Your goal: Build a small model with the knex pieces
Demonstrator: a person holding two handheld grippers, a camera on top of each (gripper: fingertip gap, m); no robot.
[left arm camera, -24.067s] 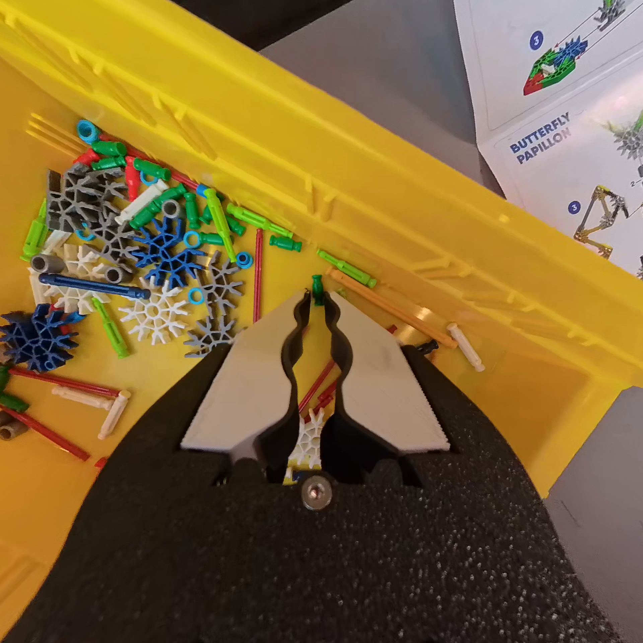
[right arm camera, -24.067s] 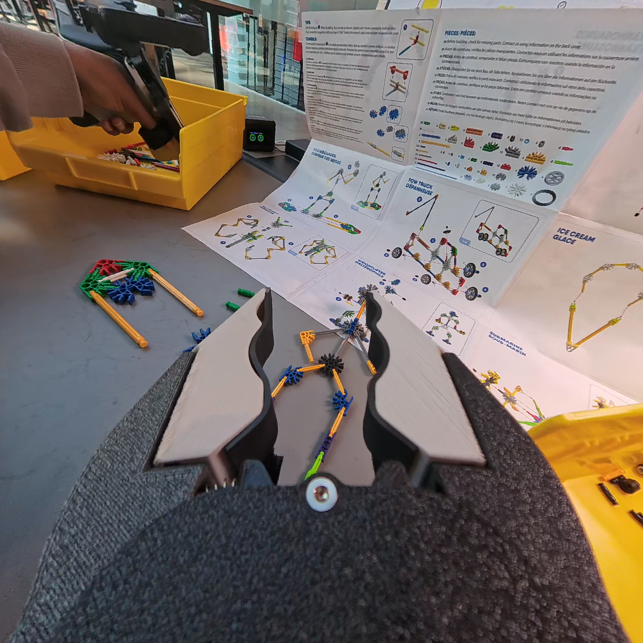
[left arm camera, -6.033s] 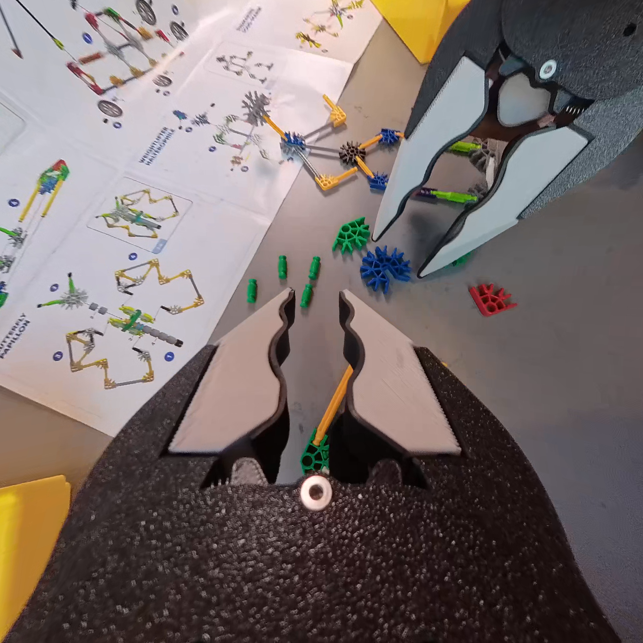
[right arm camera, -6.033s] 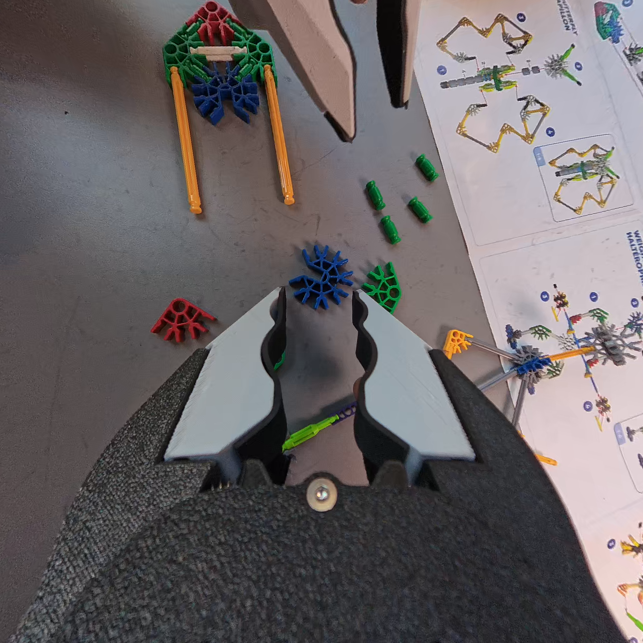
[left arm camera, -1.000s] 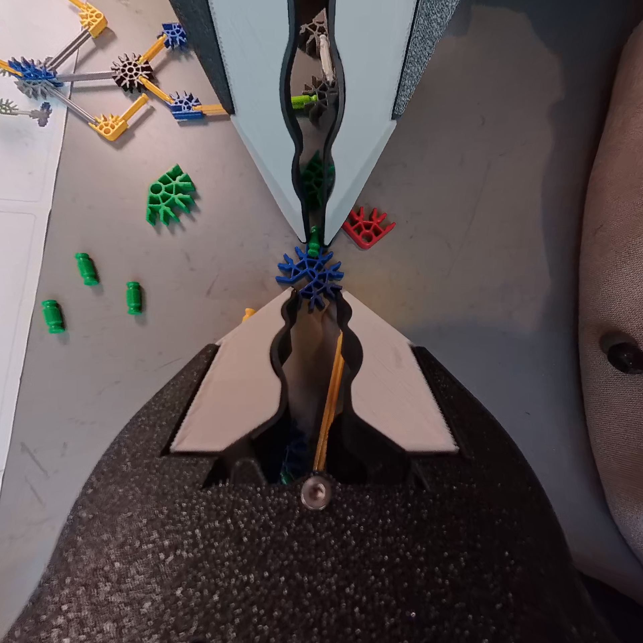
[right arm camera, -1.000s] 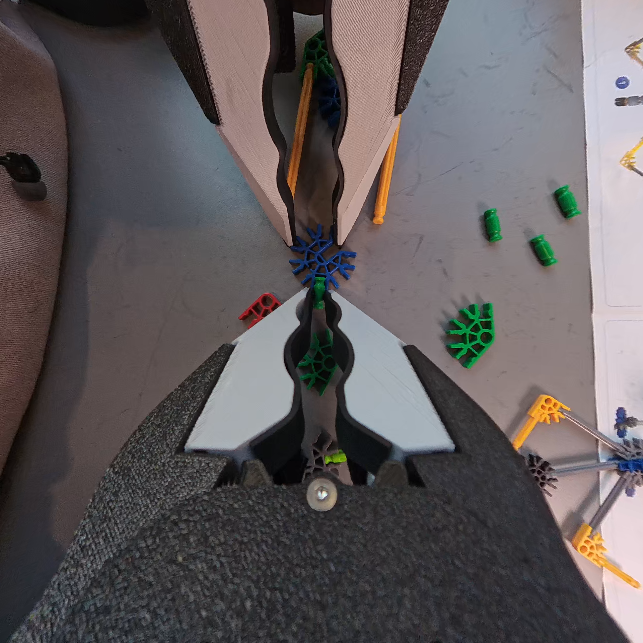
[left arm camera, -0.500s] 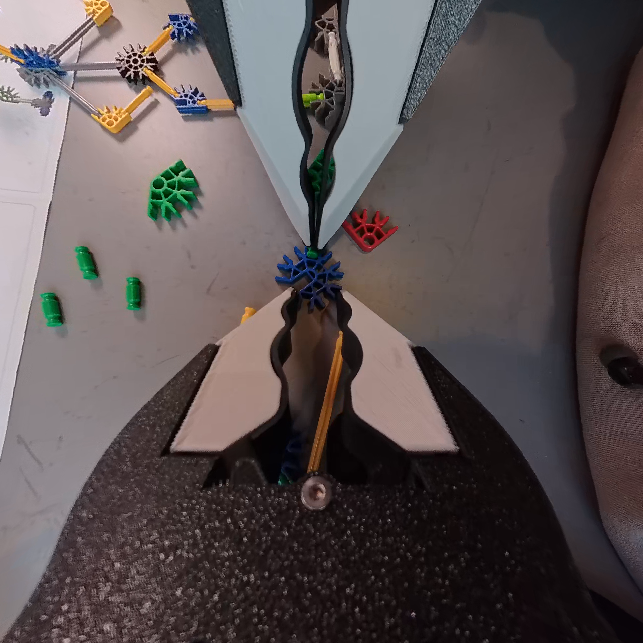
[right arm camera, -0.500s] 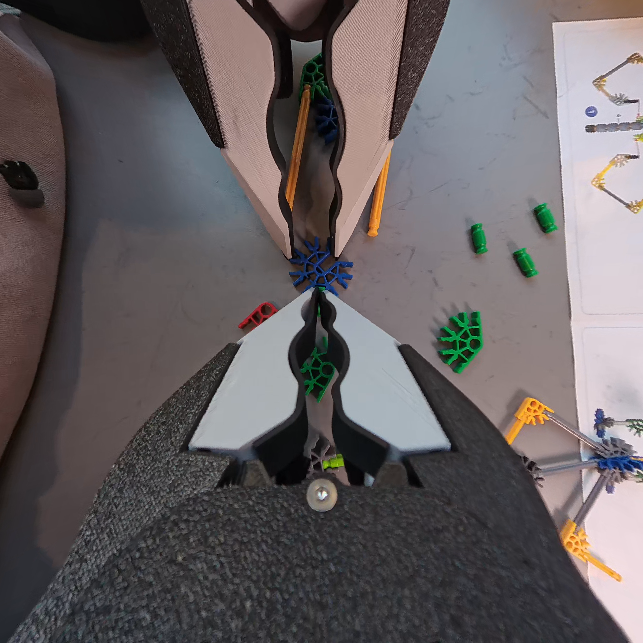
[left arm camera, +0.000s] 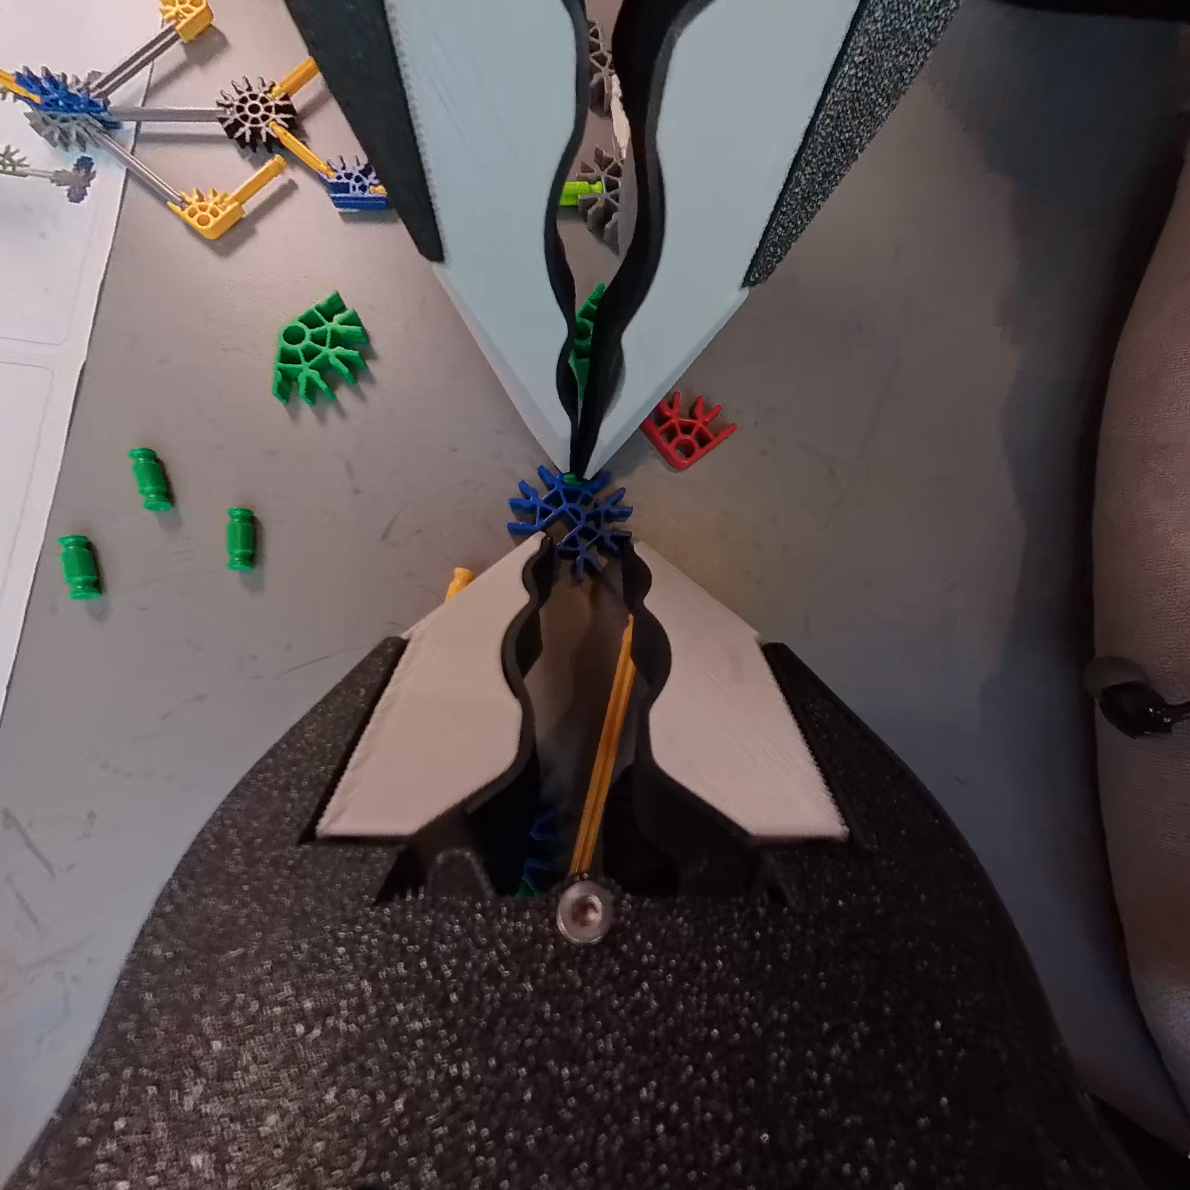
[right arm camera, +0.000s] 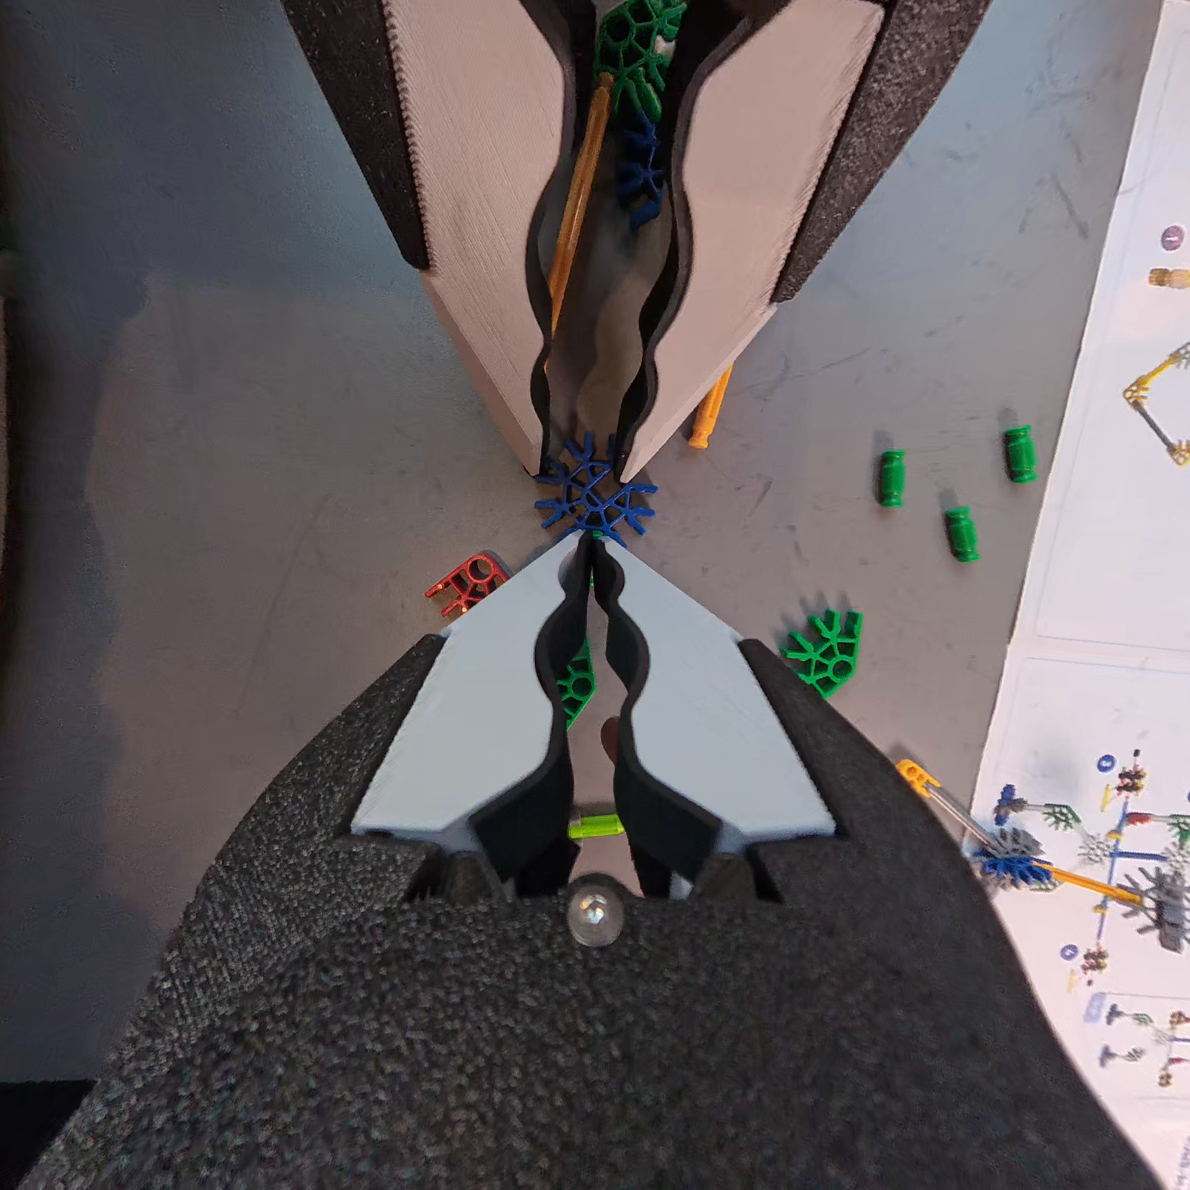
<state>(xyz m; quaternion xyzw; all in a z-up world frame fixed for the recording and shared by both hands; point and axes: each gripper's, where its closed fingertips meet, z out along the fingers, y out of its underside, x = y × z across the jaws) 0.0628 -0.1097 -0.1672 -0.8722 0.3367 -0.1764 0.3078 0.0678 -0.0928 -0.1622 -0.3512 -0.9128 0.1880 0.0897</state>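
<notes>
My left gripper (left arm camera: 589, 547) is shut on a blue snowflake connector (left arm camera: 570, 512) and pinches its near edge just above the grey table. It comes in from the top in the right wrist view (right arm camera: 583, 467), with the connector (right arm camera: 595, 496) at its tips. My right gripper (right arm camera: 591, 538) faces it tip to tip and is shut on a short green rod (right arm camera: 596, 534). Only the rod's end shows, pressed against the connector's rim. The right gripper also shows in the left wrist view (left arm camera: 579, 470).
On the table lie a green fan connector (left arm camera: 319, 348), a red connector (left arm camera: 689, 431), three short green rods (left arm camera: 151, 480), an orange rod (left arm camera: 605, 740) under my left gripper, and a built rod assembly (left arm camera: 212, 141). An instruction sheet (right arm camera: 1107, 515) lies beside them. A person's sleeve (left arm camera: 1146, 579) is at the right. The tips of both grippers are at nearly the same place. From either gripper's tips it is about 15 cm to the built rod assembly (left arm camera: 212, 141).
The two grippers have closed toward each other. The green rod, plainly visible a second ago, is now almost wholly hidden against the blue connector's rim.
</notes>
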